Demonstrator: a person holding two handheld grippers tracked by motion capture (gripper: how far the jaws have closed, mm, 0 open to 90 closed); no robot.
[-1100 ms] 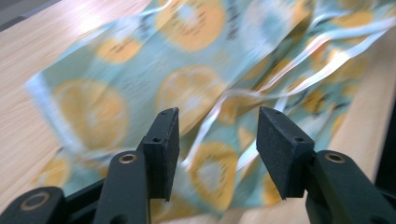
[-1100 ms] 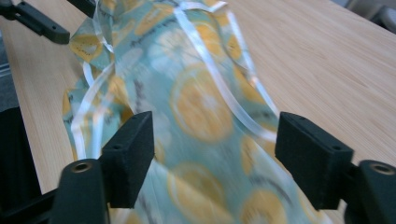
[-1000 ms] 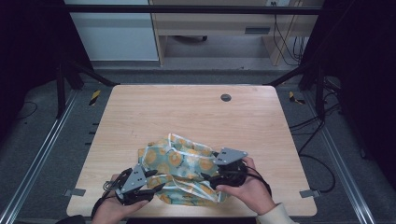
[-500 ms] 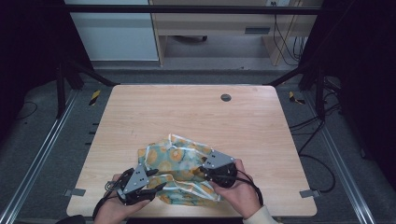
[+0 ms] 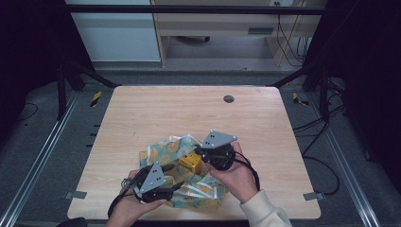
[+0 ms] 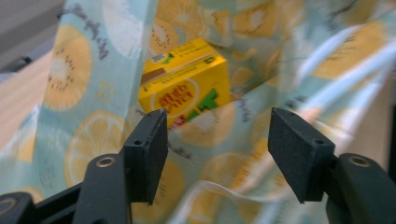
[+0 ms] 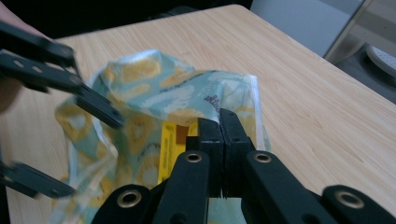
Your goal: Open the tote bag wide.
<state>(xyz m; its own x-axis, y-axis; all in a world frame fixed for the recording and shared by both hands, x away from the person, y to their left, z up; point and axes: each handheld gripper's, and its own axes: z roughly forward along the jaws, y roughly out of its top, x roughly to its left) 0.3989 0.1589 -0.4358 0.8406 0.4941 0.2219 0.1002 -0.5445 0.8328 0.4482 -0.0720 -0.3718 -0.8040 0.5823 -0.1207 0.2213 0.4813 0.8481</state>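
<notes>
Fruit-print cloth bag (image 5: 189, 177) slumped on the tabletop (image 5: 156, 113), yellow carton (image 6: 184, 88) inside its mouth. Right claw (image 7: 222, 135) clamped on the bag's rim, lifting it open (likely for access). Left claw (image 6: 217, 140) gaping wide, empty, aimed at the carton.

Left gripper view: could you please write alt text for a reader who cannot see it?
A yellow carton sits among folds of a light blue cloth bag printed with citrus slices. The left hand-held gripper is open in front of it, its two black jaws wide apart, nothing between them.
</notes>
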